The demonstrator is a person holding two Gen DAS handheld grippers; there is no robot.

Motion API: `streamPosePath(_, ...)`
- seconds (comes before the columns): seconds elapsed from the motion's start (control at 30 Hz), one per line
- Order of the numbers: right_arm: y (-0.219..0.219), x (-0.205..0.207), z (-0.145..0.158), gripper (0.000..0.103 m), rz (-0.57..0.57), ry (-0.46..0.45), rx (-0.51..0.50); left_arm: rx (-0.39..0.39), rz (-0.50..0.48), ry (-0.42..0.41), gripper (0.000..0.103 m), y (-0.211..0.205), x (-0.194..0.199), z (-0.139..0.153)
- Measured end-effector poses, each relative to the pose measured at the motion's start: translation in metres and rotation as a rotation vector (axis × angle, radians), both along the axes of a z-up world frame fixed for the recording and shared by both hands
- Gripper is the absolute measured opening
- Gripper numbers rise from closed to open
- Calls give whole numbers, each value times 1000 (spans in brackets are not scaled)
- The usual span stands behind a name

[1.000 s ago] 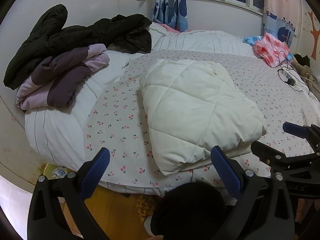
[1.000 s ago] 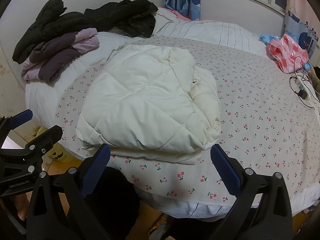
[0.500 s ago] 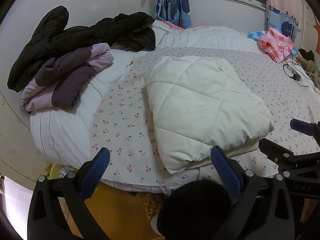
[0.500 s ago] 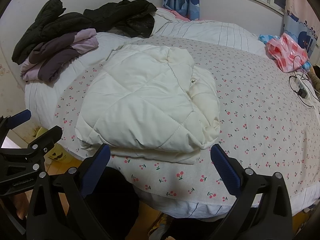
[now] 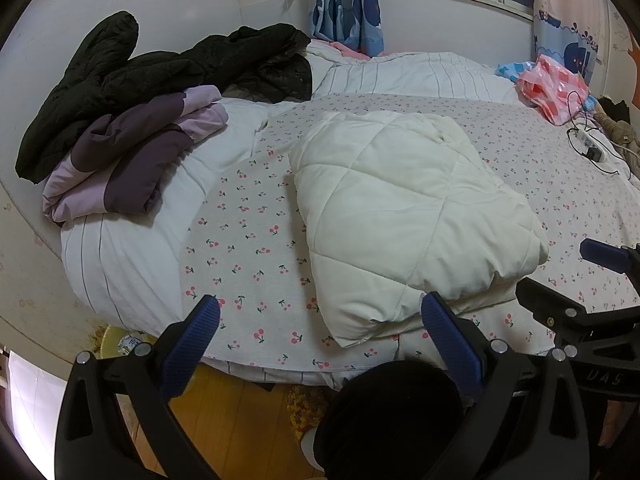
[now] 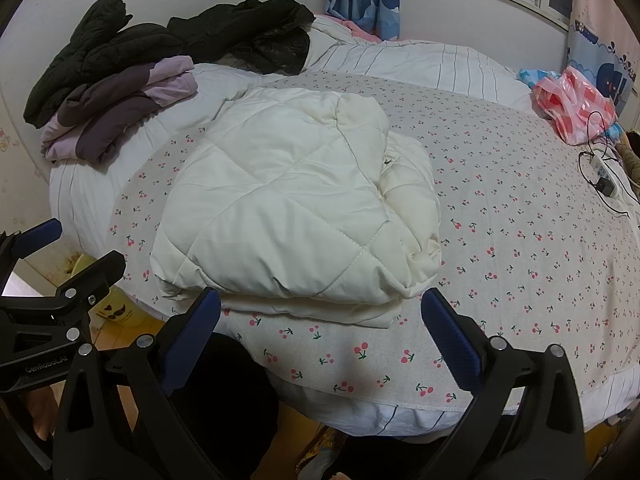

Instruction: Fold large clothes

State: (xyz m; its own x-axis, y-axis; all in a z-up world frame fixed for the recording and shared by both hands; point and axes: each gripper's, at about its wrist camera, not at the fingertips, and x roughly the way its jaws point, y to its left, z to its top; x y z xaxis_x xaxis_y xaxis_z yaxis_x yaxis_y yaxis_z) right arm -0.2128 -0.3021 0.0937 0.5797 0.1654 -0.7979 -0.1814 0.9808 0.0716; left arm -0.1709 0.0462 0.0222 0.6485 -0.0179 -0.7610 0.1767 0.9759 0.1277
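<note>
A cream quilted padded jacket (image 5: 404,208) lies folded into a thick rectangle on the cherry-print sheet of the bed (image 5: 248,240); it also shows in the right wrist view (image 6: 296,208). My left gripper (image 5: 320,332) is open and empty, held back over the bed's near edge, short of the jacket's near-left corner. My right gripper (image 6: 320,320) is open and empty, just in front of the jacket's near edge. Each gripper shows at the side of the other's view.
A folded purple and lilac jacket (image 5: 132,160) and a black padded coat (image 5: 168,76) lie at the bed's far left. A pink plastic bag (image 5: 552,88) and a power strip with cables (image 5: 588,144) lie at the far right. A wooden floor (image 5: 224,412) lies below.
Both grippers have drawn slightly back and up from the bed; the left view has shifted so the jacket sits a little farther right. The jacket has not moved.
</note>
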Motion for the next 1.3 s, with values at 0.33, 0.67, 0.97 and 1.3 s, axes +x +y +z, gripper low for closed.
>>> streamPosePath(0.33,0,0,0,97,0,0,-1,-6,1,-1,96,0,0,0)
streamPosePath(0.67,0,0,-1,97,-2,-1,-2,-9,6,-4,96,1,-1,0)
streamPosePath(0.97,-1,1,-2,97,-2,0,-2,-3,12,-2,96,0,-1,1)
streamPosePath(1.3,-1,1,-3,97,-5,-1,-5,-6,12,0,96,0,-2,0)
